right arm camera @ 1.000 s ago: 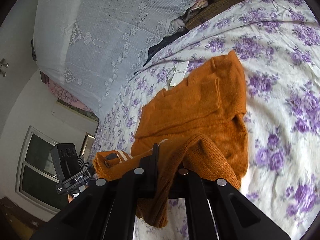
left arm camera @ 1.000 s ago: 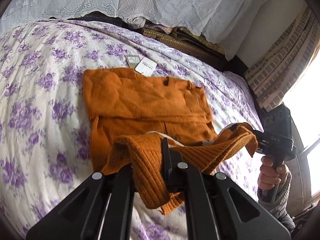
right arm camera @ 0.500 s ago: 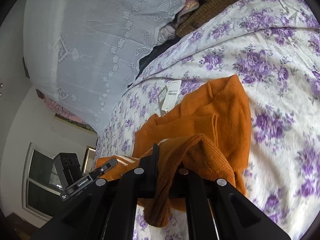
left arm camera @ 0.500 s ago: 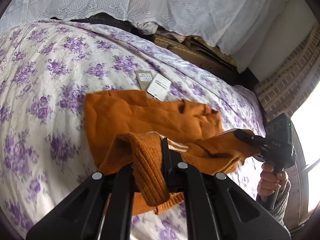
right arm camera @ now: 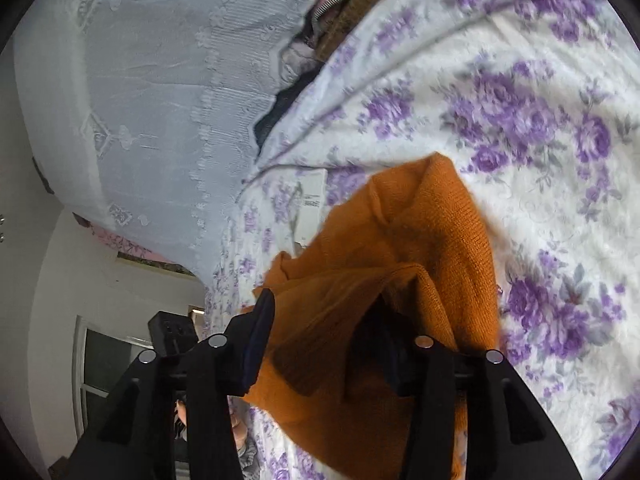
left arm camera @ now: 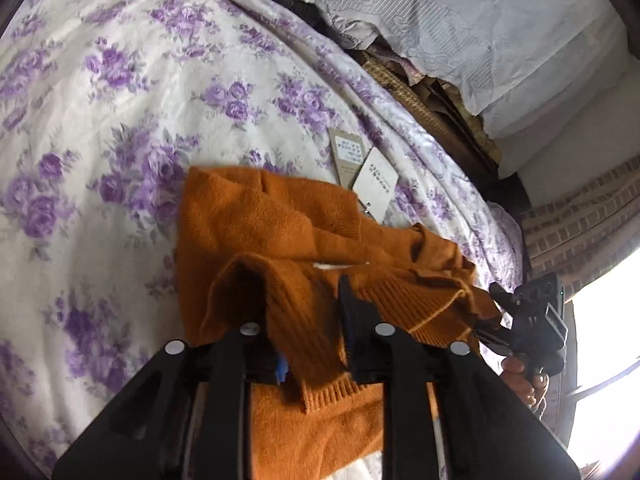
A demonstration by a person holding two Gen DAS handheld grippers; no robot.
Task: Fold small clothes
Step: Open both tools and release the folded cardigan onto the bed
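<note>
So the orange knit sweater point(left arm camera: 256, 216) is laid out on the purple-flowered bedspread point(left arm camera: 100, 140), with its paper tags point(left arm camera: 366, 168) resting on the sheet just past the far edge, near the neckline. The ribbed hem has been brought forward over the body, and it's draped right across both tools. On the left gripper point(left arm camera: 308, 320) the jaws have just been opening, with the ribbed hem still between them but not looking pinched anymore; same story on the right gripper point(right arm camera: 324, 320), where the jaws are stood apart and a fold of knit hangs loosely in the gap. The key relation: the garment lies straight ahead of and below both grippers, and its folded edge runs crosswise from one gripper to the other, so each hand is parked at one end of that edge and neither is really nearer. A release of this fold seems to be what's going on, and a clean pull-back is probably needed so the hem isn't dragged along. The lace cloth point(right arm camera: 140, 80) behind the bed isn't involved.
</note>
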